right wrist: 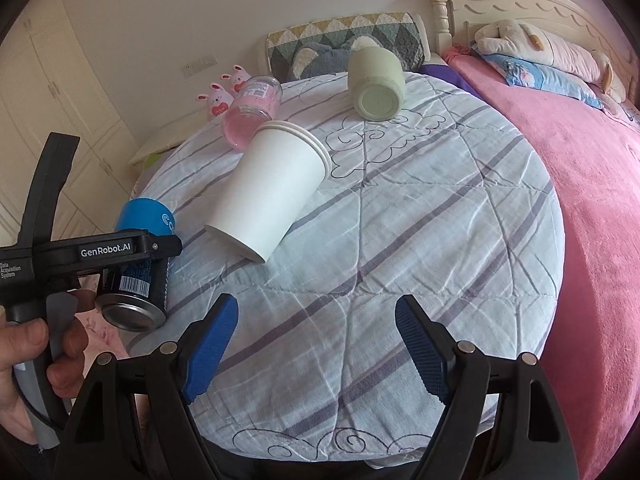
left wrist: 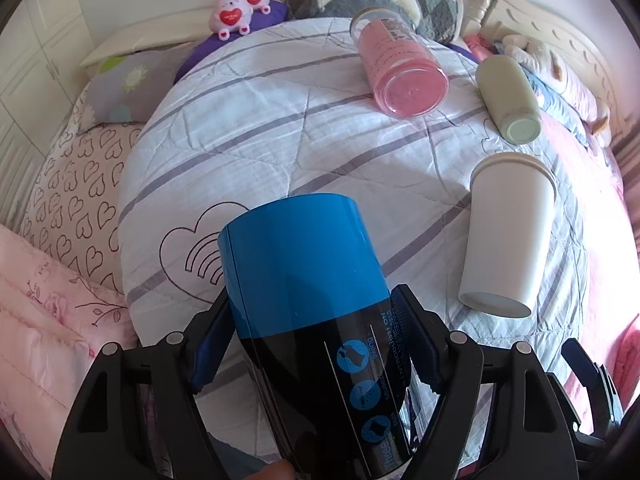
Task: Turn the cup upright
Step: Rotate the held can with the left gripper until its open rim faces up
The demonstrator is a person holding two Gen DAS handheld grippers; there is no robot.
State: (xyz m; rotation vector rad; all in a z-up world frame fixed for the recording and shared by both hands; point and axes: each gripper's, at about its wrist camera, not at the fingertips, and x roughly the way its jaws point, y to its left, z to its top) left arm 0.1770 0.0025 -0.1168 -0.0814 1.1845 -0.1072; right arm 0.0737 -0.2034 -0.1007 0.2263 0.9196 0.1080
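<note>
Left tool (left wrist: 316, 344) clamps blue-black cup (left wrist: 308, 280), long axis tilted, base toward camera.

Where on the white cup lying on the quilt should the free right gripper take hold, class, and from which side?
Grip the white cup across its mid-body, coming from above with one finger each side. It lies on its side, base toward the open right gripper, rim away, so its tapered wall is exposed; the middle looks likelier to fit the opening than the wide rim.
</note>
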